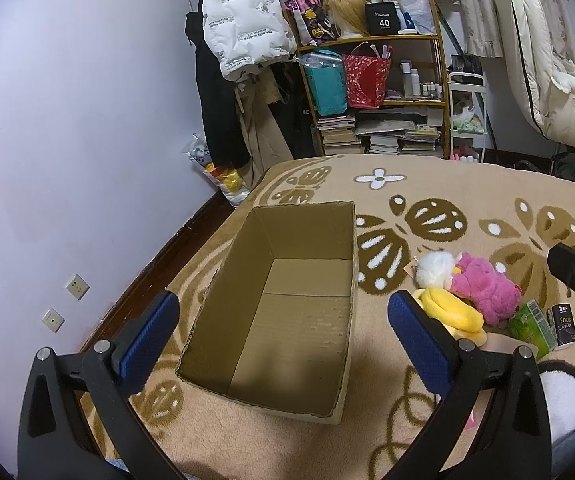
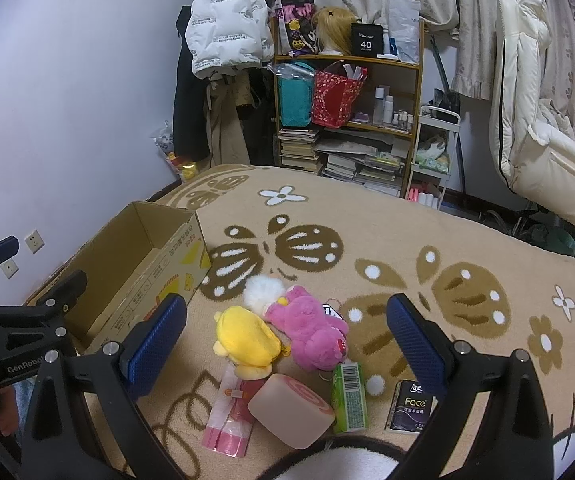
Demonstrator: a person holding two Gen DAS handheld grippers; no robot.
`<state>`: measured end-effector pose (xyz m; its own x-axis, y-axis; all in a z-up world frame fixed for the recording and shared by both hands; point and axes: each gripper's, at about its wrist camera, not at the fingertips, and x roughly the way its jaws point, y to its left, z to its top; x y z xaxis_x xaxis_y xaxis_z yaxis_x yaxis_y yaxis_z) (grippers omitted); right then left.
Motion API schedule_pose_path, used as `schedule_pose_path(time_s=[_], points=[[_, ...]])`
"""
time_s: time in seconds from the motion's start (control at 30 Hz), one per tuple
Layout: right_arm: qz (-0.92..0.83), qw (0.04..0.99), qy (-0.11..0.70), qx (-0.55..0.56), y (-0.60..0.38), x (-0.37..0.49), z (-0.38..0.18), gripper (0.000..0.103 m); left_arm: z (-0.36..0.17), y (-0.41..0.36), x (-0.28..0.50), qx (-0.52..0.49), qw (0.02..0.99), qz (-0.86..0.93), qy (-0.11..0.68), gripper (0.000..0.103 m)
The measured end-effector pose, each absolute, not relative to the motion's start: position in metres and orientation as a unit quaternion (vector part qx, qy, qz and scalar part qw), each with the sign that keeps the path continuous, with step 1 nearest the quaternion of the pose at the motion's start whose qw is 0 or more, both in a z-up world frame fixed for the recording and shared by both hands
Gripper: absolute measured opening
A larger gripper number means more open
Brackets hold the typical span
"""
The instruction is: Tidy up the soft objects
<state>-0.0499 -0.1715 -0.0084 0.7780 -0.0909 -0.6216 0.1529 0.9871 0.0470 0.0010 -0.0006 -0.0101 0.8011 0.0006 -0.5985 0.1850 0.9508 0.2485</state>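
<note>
An open cardboard box (image 1: 287, 308) stands on the beige patterned blanket, with nothing inside it; the right wrist view shows the box (image 2: 143, 264) at the left. My left gripper (image 1: 283, 326) hangs open above the box. My right gripper (image 2: 287, 338) is open over a cluster of soft toys: a yellow plush (image 2: 247, 340), a pink plush bear (image 2: 311, 328) and a white fluffy ball (image 2: 265, 292). The left wrist view has the yellow plush (image 1: 451, 310), pink plush (image 1: 483, 288) and white ball (image 1: 435, 268) right of the box.
A pink roll-shaped cushion (image 2: 291, 410), a pink packet (image 2: 229, 420), a green tissue pack (image 2: 349, 396) and a black "Face" tissue pack (image 2: 411, 406) lie near the toys. Beyond the bed stand a cluttered shelf (image 2: 347, 120) and hanging coats (image 2: 223, 20).
</note>
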Motion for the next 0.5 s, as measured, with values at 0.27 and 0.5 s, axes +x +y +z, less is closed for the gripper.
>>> schedule_pose_path(time_s=[0.27, 0.5], points=[[-0.064, 0.942, 0.327, 0.047, -0.1720, -0.0497, -0.0091, 0.103, -0.0087, -0.0024, 0.0000, 0.151, 0.939, -0.045, 0.305, 0.103], [-0.064, 0.941, 0.328, 0.047, -0.1720, -0.0493, -0.0098, 0.103, -0.0069, -0.0053, -0.0036, 0.153, 0.939, -0.048, 0.304, 0.103]])
